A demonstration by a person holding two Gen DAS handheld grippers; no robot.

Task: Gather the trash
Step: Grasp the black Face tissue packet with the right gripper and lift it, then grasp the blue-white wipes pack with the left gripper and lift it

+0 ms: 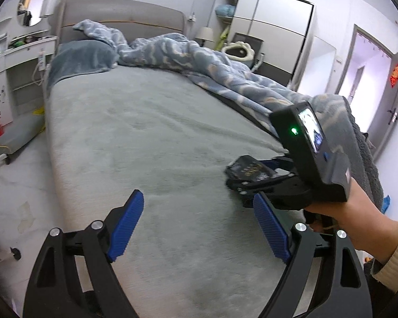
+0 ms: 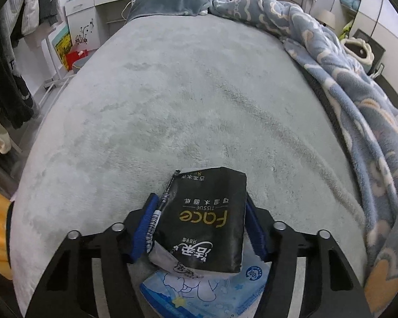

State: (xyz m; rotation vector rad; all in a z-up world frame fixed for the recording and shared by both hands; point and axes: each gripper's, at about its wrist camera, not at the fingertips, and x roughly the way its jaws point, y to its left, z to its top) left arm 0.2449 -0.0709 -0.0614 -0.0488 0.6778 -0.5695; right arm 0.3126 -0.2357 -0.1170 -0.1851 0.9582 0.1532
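Observation:
My right gripper (image 2: 200, 222) is shut on a black "Face" tissue pack (image 2: 204, 217), its blue pads pressing both sides, just above the grey bed cover (image 2: 199, 100). A blue and white tissue pack (image 2: 207, 291) lies under it at the bed's near edge. In the left wrist view the right gripper (image 1: 254, 180) shows at the right with the black pack (image 1: 248, 171) in its jaws. My left gripper (image 1: 199, 228) is open and empty over the bed's near part (image 1: 146, 132).
A rumpled blue patterned blanket (image 2: 345, 79) runs along the bed's right side. A grey-blue pillow (image 1: 82, 58) lies at the headboard. A white desk (image 1: 13, 61) and a floor cushion (image 1: 18, 135) stand left of the bed. A wardrobe (image 1: 273, 26) and an open door (image 1: 392, 95) are at right.

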